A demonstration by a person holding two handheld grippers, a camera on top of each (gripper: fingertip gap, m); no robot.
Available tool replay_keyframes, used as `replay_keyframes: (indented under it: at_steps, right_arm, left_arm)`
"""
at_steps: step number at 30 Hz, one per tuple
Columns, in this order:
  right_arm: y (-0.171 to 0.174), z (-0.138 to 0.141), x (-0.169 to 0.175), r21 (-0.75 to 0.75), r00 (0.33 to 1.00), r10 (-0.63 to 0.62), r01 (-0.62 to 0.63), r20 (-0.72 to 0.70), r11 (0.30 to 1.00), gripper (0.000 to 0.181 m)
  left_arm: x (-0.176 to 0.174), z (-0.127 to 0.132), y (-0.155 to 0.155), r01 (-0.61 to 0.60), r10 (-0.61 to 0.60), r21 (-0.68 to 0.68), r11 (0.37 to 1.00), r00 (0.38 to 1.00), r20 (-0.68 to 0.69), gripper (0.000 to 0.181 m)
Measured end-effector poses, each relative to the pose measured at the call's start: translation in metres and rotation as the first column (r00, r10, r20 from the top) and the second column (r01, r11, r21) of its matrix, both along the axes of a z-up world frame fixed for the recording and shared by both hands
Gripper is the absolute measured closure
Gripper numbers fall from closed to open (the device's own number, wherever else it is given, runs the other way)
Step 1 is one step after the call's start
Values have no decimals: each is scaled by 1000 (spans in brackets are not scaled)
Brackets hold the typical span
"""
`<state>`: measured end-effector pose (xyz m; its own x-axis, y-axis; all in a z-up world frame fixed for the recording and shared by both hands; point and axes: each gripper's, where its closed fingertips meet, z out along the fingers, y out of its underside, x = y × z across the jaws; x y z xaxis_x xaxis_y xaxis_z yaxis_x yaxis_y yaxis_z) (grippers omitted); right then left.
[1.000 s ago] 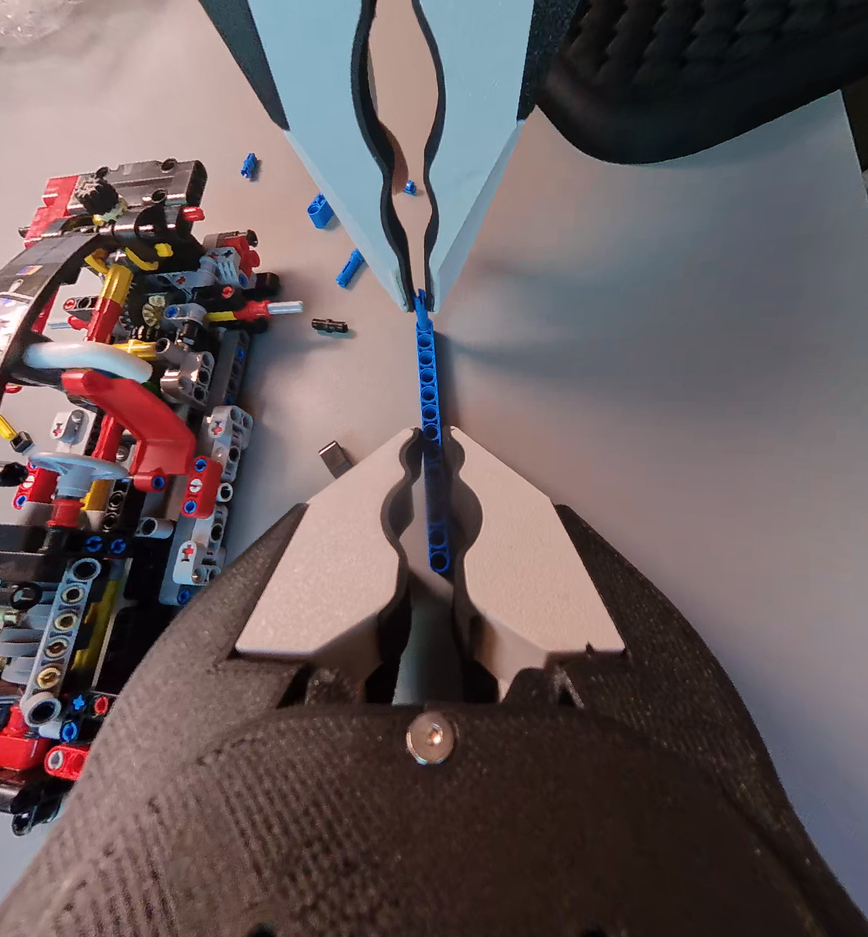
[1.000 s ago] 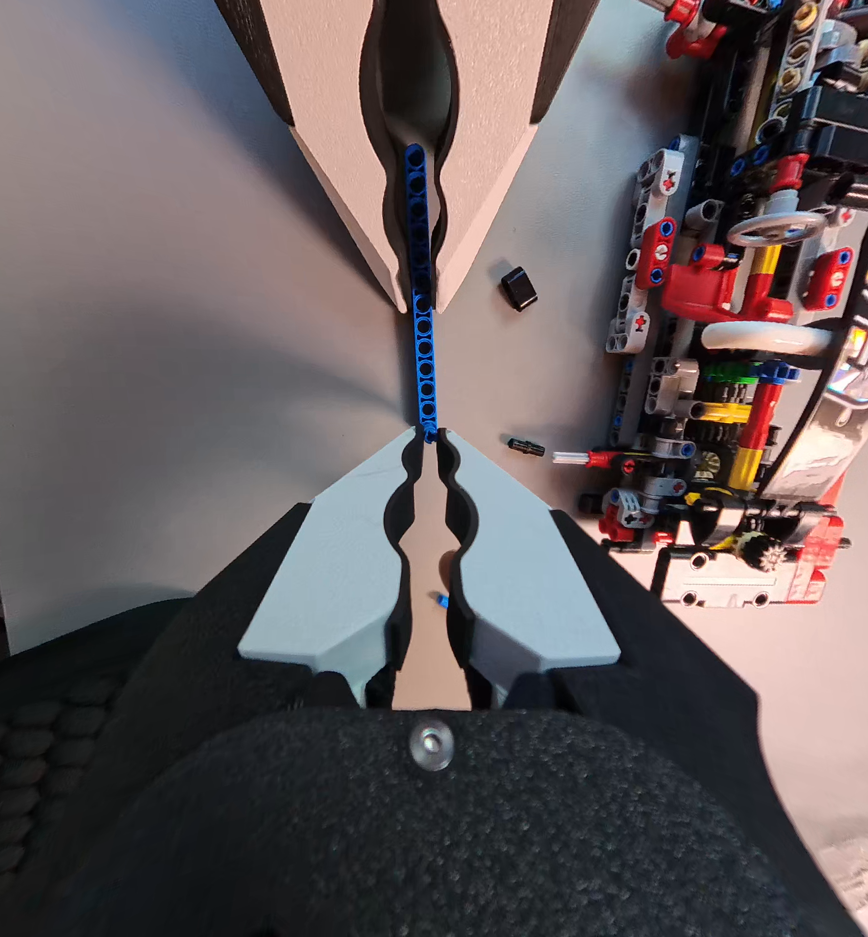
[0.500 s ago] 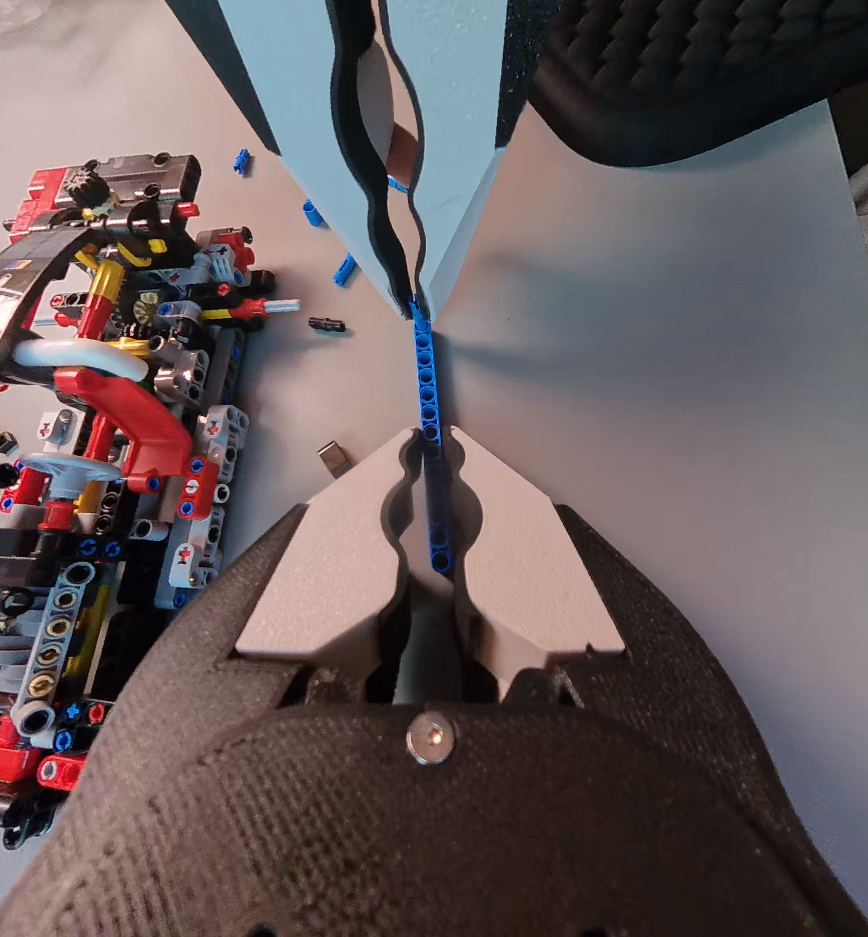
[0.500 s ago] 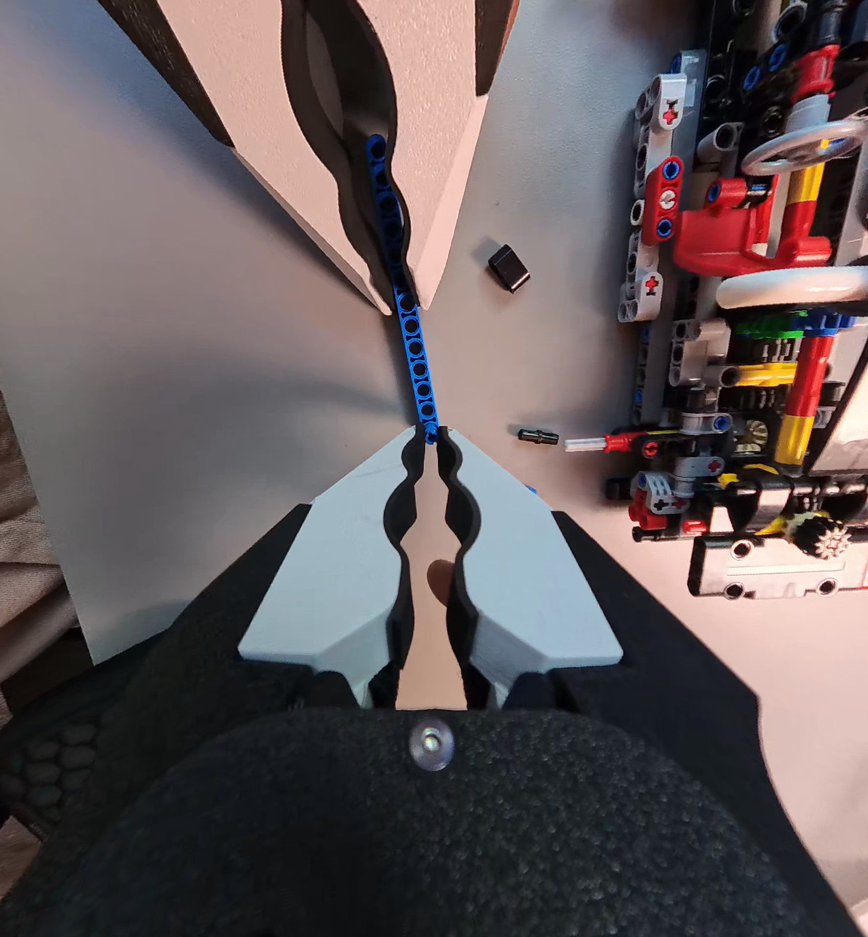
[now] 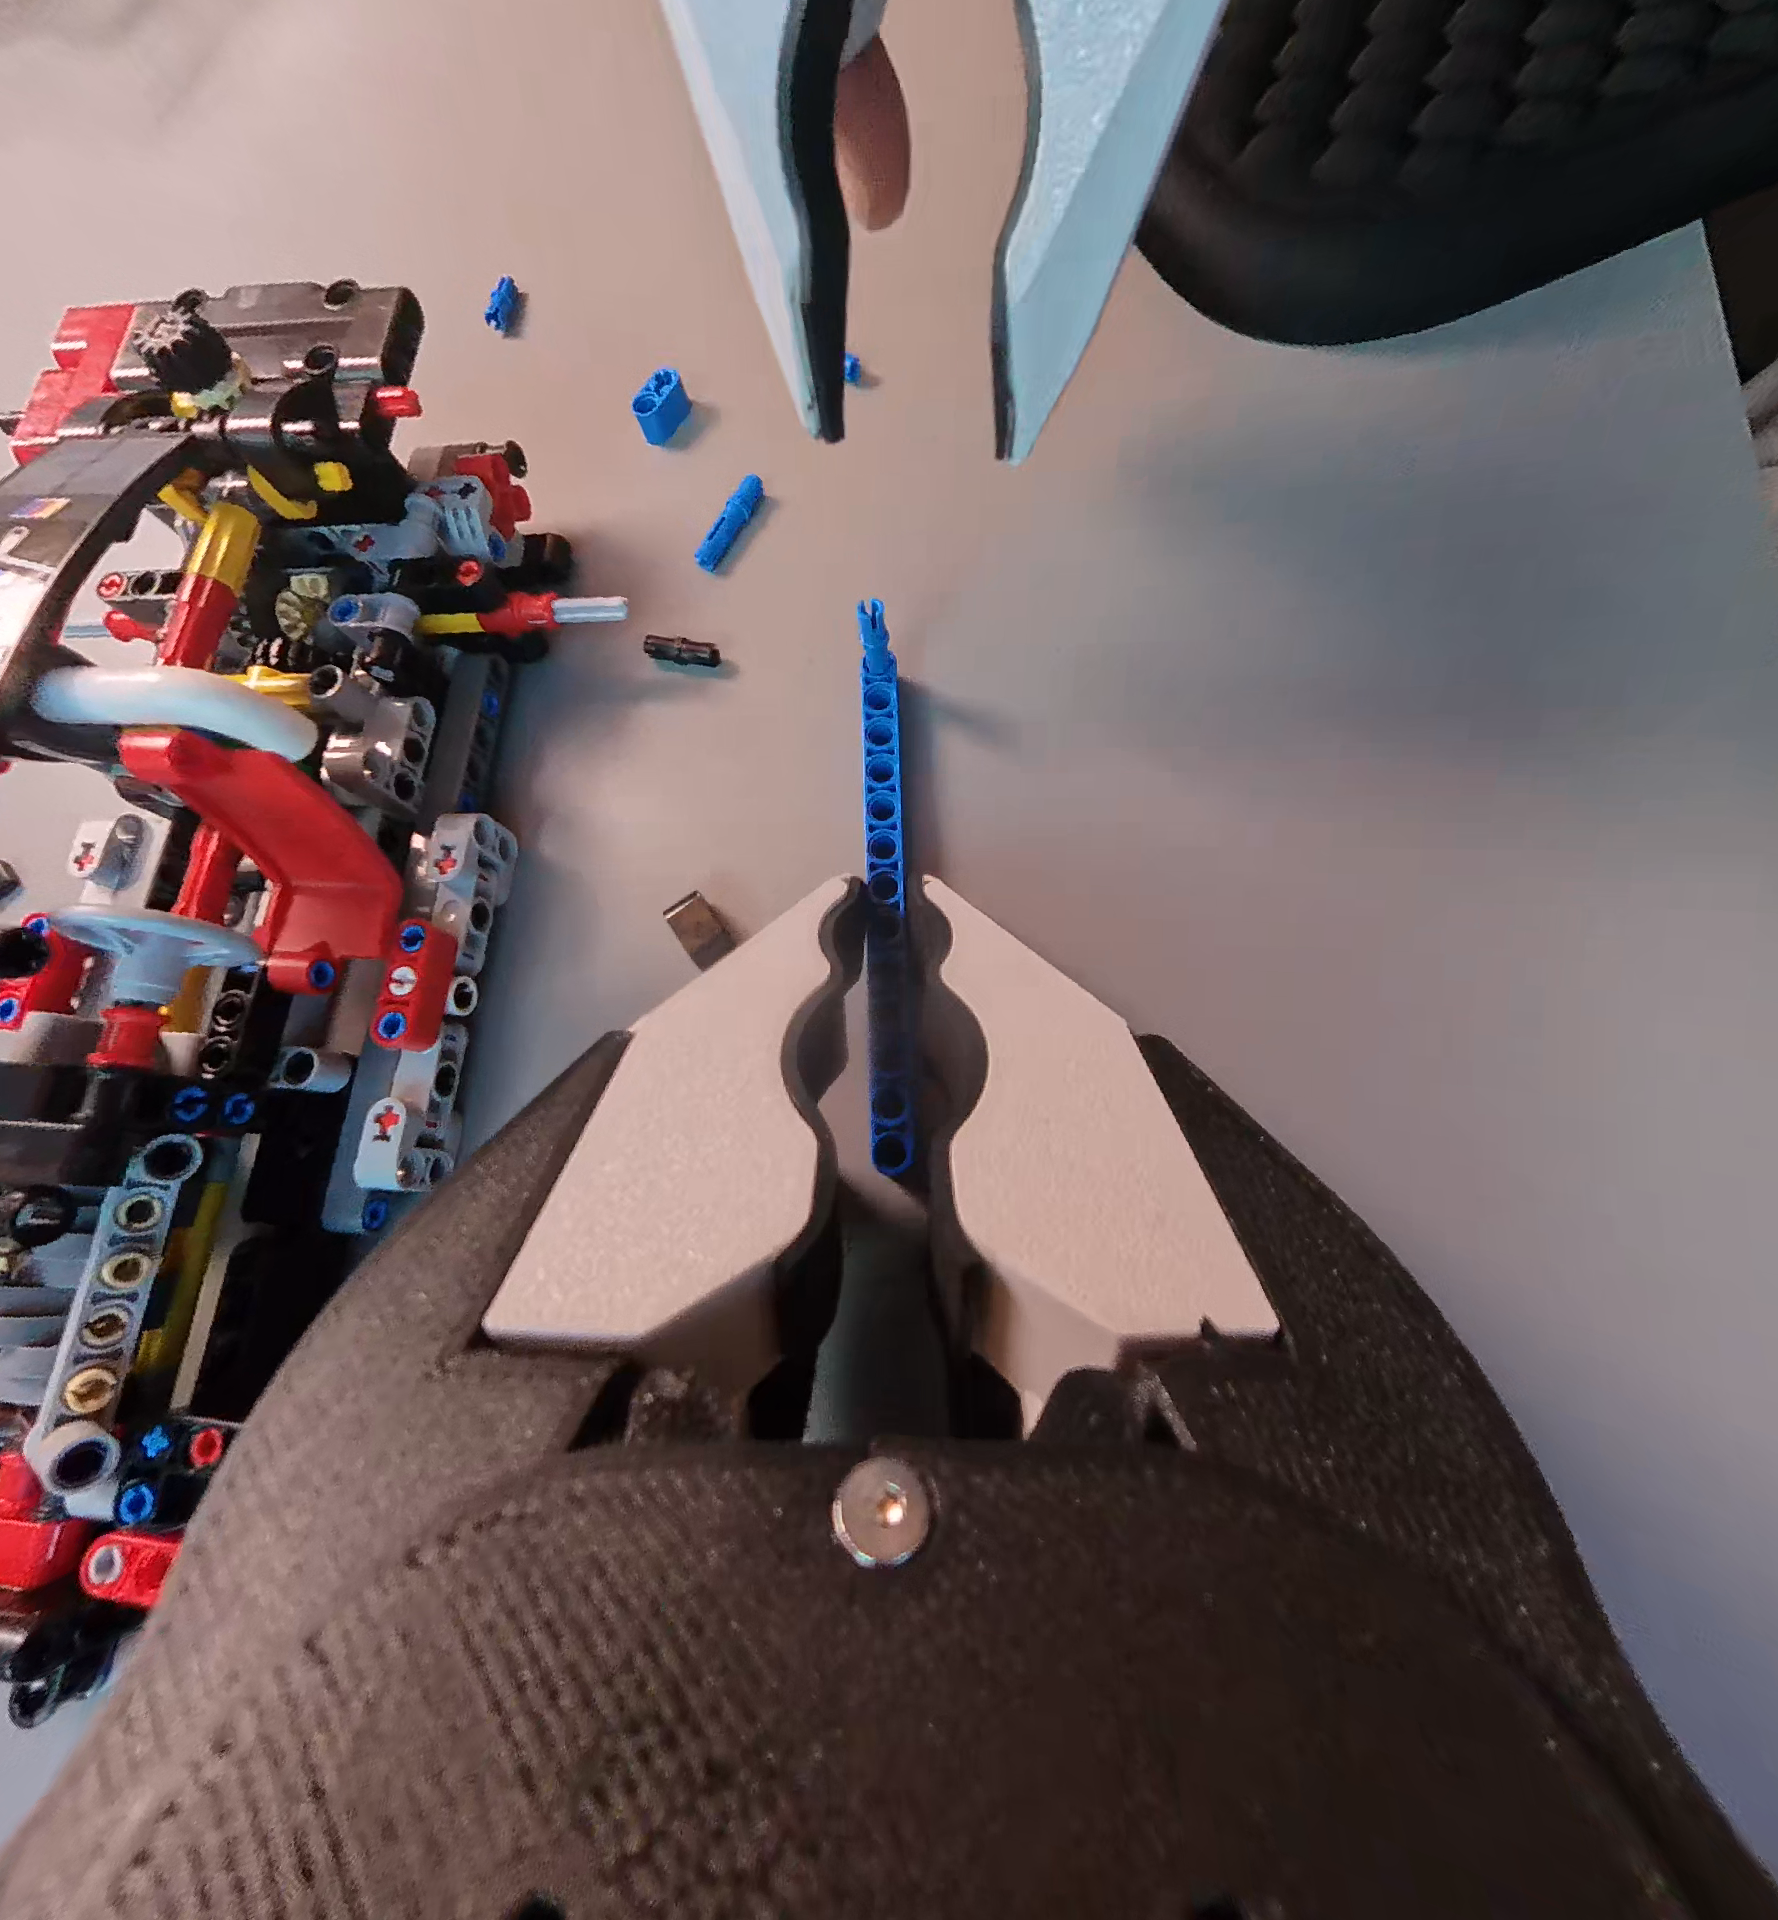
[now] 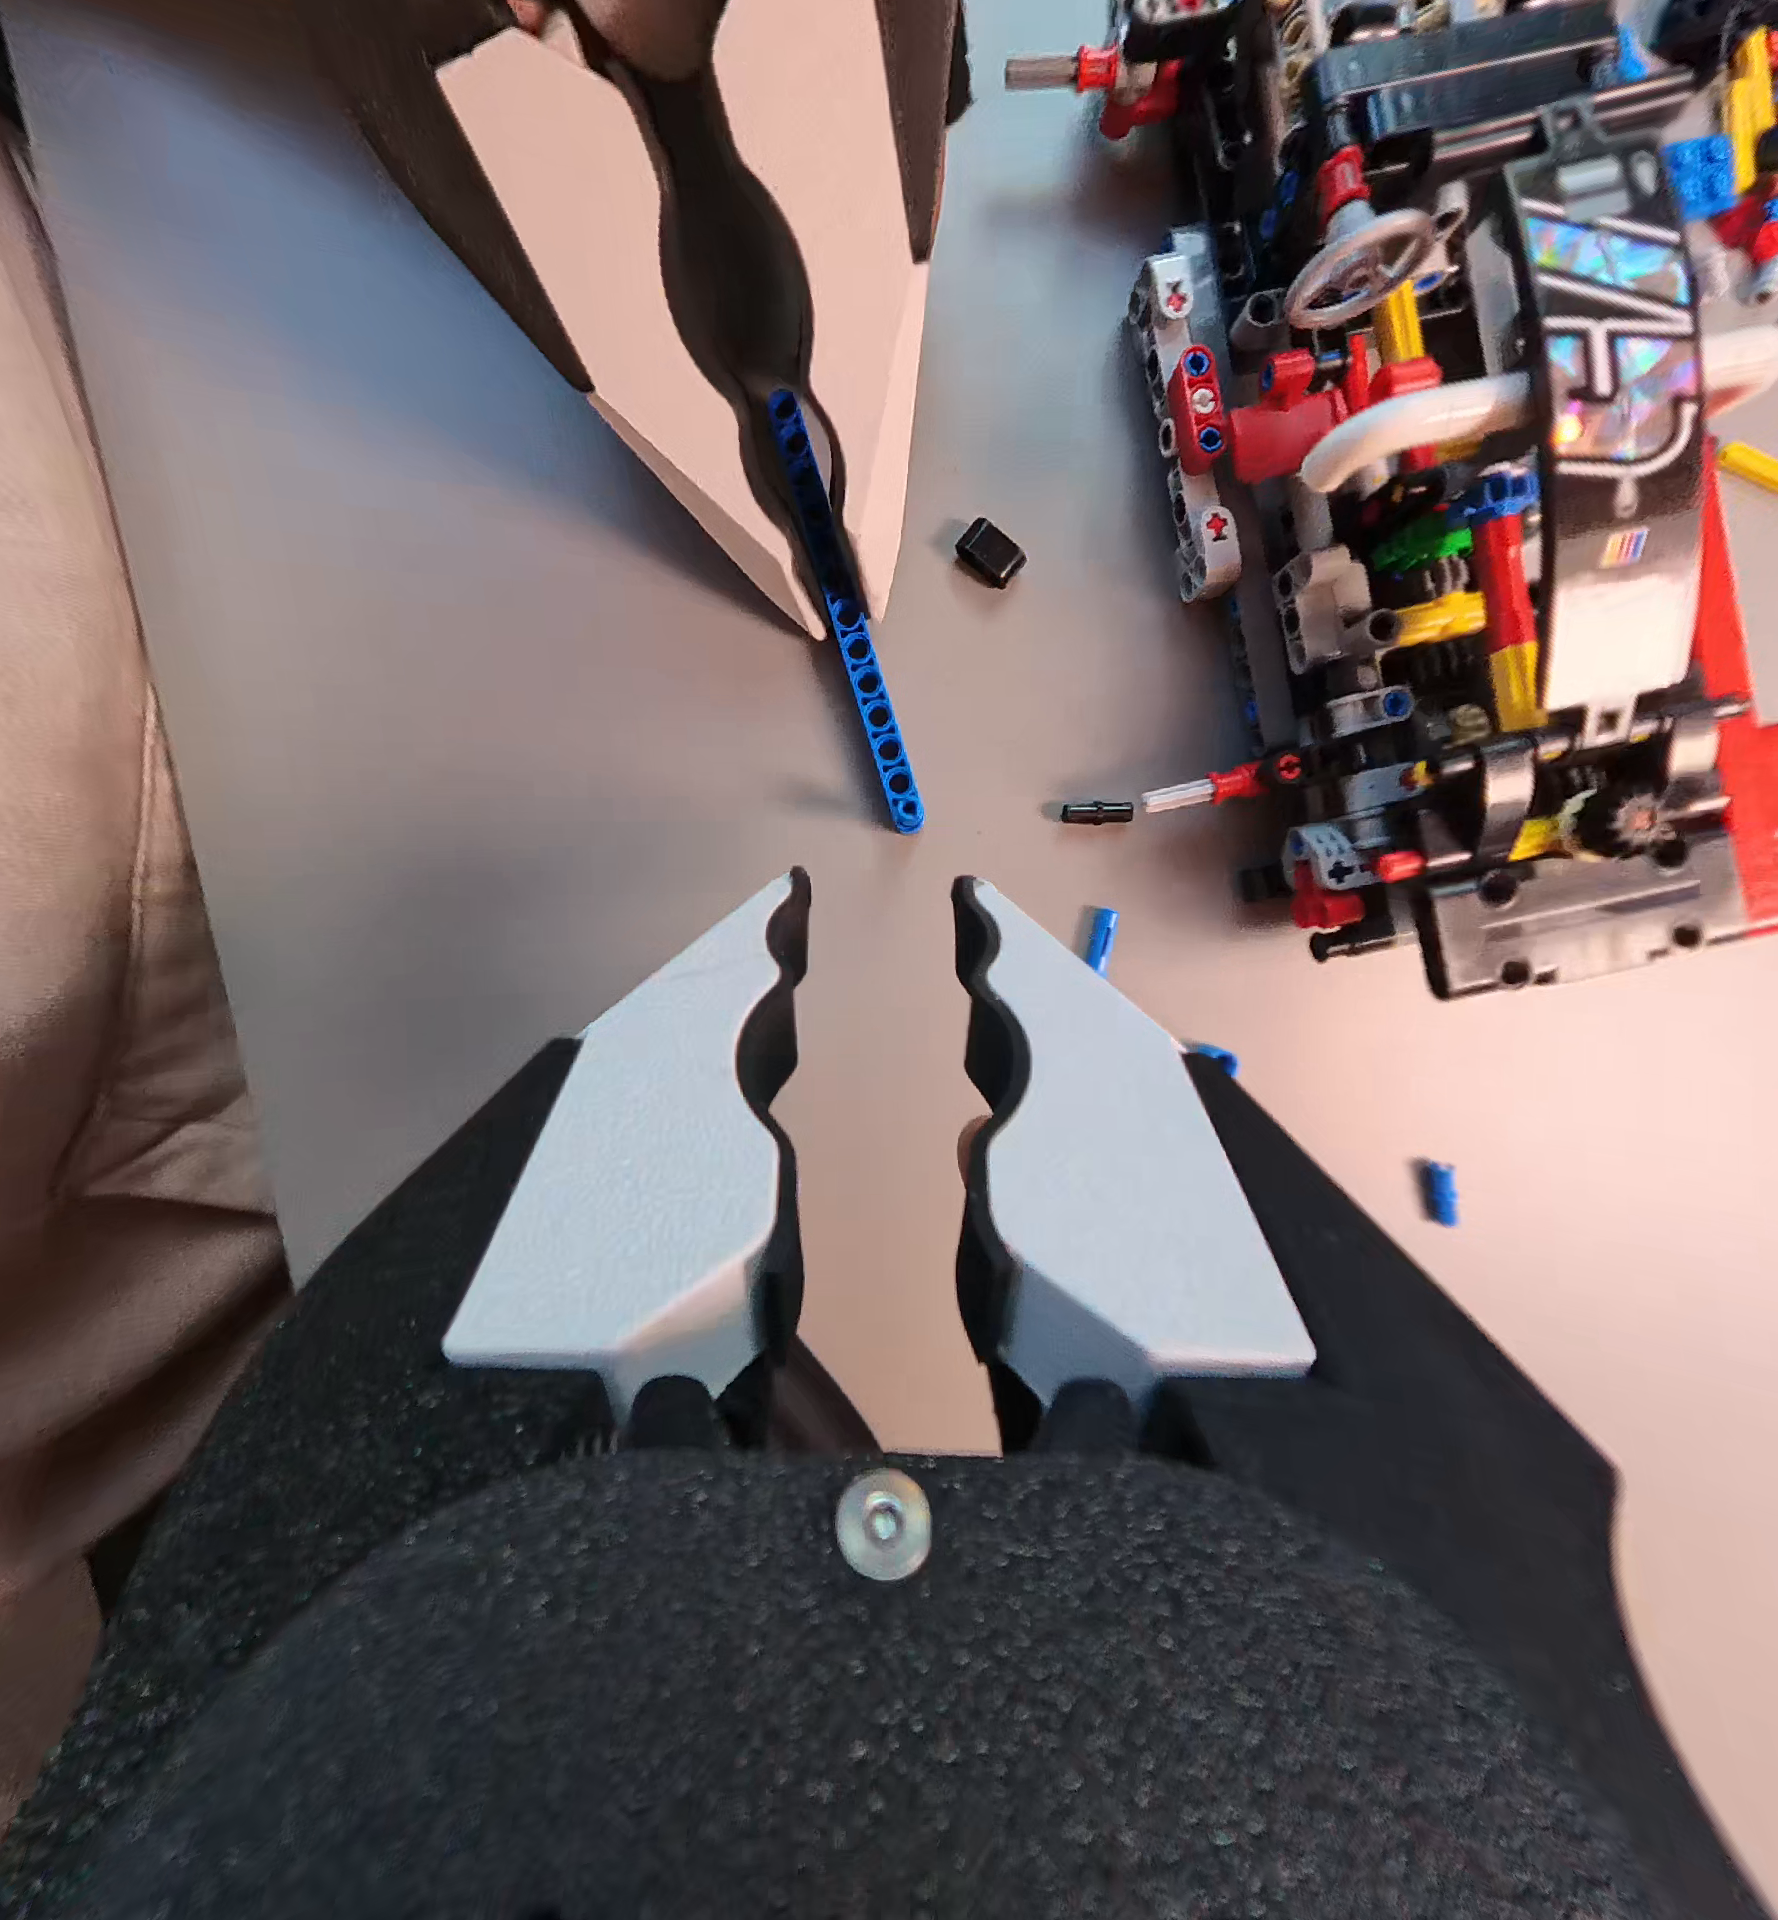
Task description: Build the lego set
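Note:
My left gripper (image 5: 887, 888), with grey fingers, is shut on a long blue holed beam (image 5: 880, 769) and holds it just above the grey table. A small blue pin (image 5: 869, 623) sticks out of the beam's far end. My right gripper (image 6: 880, 881), with pale blue fingers, is open and empty, a short way back from that end. It shows at the top of the left wrist view (image 5: 916, 442). The right wrist view shows the beam (image 6: 874, 717) held in the left gripper (image 6: 849, 618). The part-built car model (image 5: 220, 831) (image 6: 1487, 520) stands beside them.
Loose on the table are a black pin (image 5: 682, 649) (image 6: 1098, 812), a small black piece (image 6: 989, 553) (image 5: 698, 928), a blue connector (image 5: 664, 407) and blue pins (image 5: 729, 523) (image 6: 1438, 1190). A black mesh chair (image 5: 1487, 156) stands beyond the table edge. A person's clothing (image 6: 33, 831) is at the left. The left gripper's tips are roughly 7 cm from the right gripper's. The black pin (image 6: 1098, 812) is about 5 cm from my right fingertips. It turns up in the left wrist view (image 5: 676, 643) as well.
My right gripper opened, let go of the beam's end and drew back from it. The blue pin stays in the beam's end. My left gripper kept its hold.

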<state>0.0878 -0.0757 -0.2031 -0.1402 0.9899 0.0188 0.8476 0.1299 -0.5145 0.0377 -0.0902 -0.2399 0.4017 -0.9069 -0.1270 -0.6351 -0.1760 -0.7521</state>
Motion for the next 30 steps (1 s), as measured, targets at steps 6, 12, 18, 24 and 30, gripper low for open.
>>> replay_keyframes:
  at_steps: [6, 12, 18, 24, 30]
  right_arm:
    - [-4, 12, -1, -40, 959, -78, 70, -271, 997, 151]
    - [-11, 10, 1, -42, 941, -88, 78, -327, 996, 151]
    - [28, -13, 42, 110, 978, -147, 164, -145, 980, 165]
    - [52, -28, 70, 85, 991, -134, 135, -17, 987, 157]
    - [59, -38, 65, 31, 999, -45, 44, 21, 999, 152]
  left_arm:
    - [-1, 23, -5, 16, 27, -199, 980, 977, 211, 176]
    - [-2, 33, -6, 44, 25, -214, 976, 951, 309, 176]
    - [1, 14, -2, 7, 12, -124, 992, 988, 152, 176]
    - [9, 1, 3, -15, 18, -95, 995, 999, 37, 176]
    - [13, -1, 2, -54, 56, -99, 994, 998, 13, 167]
